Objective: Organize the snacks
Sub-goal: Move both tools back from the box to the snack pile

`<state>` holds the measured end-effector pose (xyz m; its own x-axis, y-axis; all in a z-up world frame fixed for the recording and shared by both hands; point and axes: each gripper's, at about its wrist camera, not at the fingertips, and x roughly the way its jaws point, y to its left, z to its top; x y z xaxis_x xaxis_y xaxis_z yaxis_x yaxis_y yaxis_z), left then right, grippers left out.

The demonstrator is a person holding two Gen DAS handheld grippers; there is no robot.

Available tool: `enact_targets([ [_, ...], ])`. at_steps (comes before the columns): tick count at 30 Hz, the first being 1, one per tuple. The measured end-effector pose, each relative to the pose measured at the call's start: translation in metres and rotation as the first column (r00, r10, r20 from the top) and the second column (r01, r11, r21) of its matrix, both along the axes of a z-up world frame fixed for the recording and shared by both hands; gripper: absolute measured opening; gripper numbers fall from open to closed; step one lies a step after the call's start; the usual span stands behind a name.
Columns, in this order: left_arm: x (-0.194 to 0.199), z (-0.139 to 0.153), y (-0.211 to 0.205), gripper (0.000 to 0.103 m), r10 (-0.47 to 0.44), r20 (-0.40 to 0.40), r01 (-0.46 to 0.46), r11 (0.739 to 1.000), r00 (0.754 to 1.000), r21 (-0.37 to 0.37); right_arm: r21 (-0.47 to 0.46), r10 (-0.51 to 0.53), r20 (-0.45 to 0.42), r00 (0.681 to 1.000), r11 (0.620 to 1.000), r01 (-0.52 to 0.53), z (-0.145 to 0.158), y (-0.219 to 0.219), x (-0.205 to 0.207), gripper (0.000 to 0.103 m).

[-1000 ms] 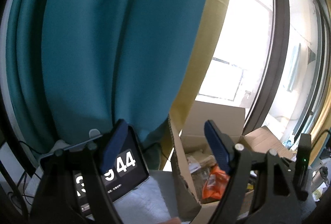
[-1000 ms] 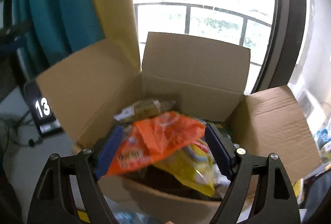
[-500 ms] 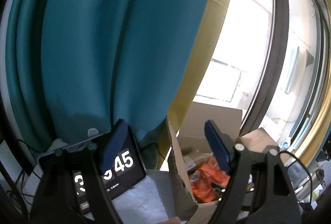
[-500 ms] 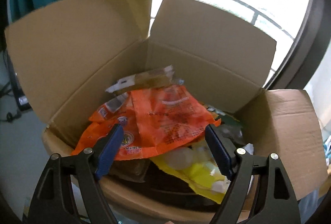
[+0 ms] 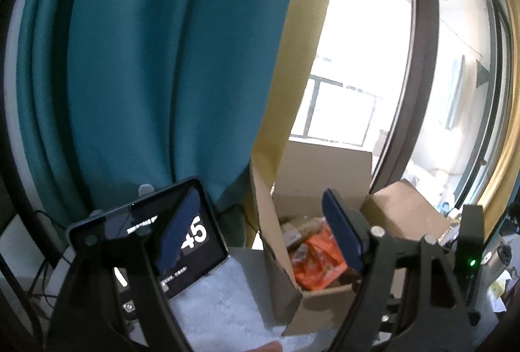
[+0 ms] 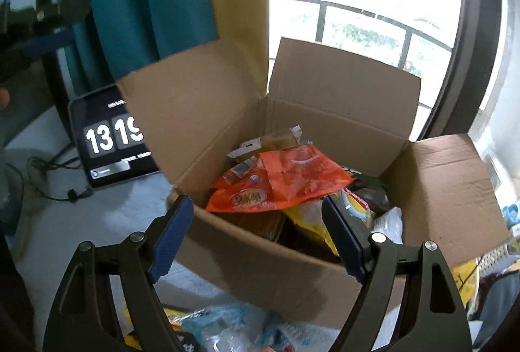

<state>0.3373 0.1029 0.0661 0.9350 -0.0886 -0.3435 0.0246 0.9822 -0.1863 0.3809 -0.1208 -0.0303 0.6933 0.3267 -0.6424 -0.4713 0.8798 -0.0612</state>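
The right gripper (image 6: 256,235) is hanging over the near wall of an open cardboard box (image 6: 247,257), its blue fingers (image 6: 170,235) spread wide with nothing between them. Half a second ago the same view was pressed in close over the box's contents; now it is sitting farther back and higher, taking in the whole box and a scatter of loose snack packets (image 6: 224,329) at the tabletop's near edge. Inside the box, an orange snack bag (image 6: 286,180) is lying on top of the pile, a yellow packet (image 6: 312,222) beneath it toward the right wall. The pull-back suggests the hand is turning from the box to fetch another packet, with sorting far from finished. The left gripper (image 5: 256,232) is hovering to the box's left, fingers also wide and empty, having drifted so more of the box interior is showing. Beyond it, a tablet clock (image 5: 195,241) is leaning by the teal curtain (image 5: 146,59) near the tabletop's far edge.
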Motion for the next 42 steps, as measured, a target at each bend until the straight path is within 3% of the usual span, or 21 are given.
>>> enact_targets([
  [16,-0.070,-0.023,-0.037,0.085,-0.035,-0.037,0.037,0.998,0.999,0.044,0.059,0.022,0.046,0.999,0.998,-0.024,0.013,-0.022,-0.081,0.084],
  [32,-0.120,-0.077,-0.064,0.085,-0.076,-0.144,0.087,0.994,0.987,0.069,0.073,0.011,0.021,1.000,0.997,-0.013,-0.018,-0.052,-0.144,0.084],
  [42,-0.128,-0.129,-0.068,0.085,-0.070,-0.257,0.090,0.994,0.964,0.066,0.083,-0.010,-0.048,0.999,0.996,0.014,-0.053,-0.064,-0.147,0.084],
])
